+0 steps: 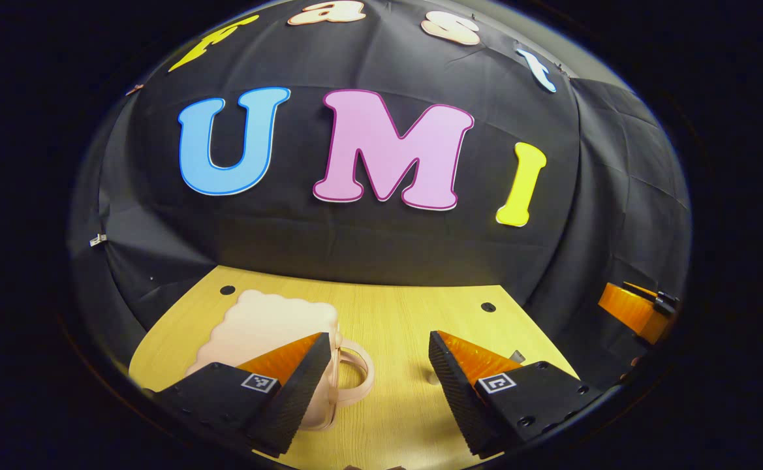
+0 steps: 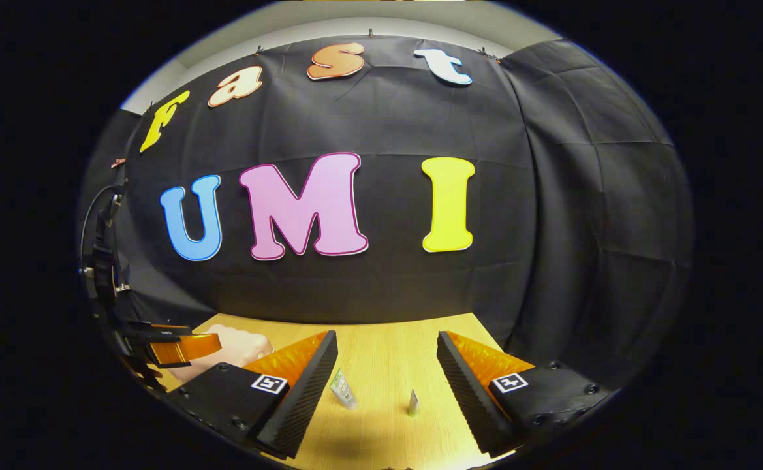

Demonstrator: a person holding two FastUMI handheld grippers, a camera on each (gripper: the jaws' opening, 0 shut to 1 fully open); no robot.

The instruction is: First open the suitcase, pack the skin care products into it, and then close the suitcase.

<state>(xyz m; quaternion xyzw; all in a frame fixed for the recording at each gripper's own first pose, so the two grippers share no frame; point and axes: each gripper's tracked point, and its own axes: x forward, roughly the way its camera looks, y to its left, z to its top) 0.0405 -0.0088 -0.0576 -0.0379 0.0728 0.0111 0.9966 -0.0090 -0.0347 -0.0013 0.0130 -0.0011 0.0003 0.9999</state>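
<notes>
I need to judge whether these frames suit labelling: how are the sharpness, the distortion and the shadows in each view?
Left gripper view: sharp; the fisheye bows the table edge; the pink suitcase is evenly lit, without glare. Right gripper view: equally sharp and bowed; a soft shadow lies on the wood near the two small tubes.

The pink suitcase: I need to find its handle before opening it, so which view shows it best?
The left gripper view. There the pink suitcase lies closed on the wooden table, its scalloped lid and looped handle showing beside the left gripper. The right gripper view shows just a corner of it at the left edge.
</notes>
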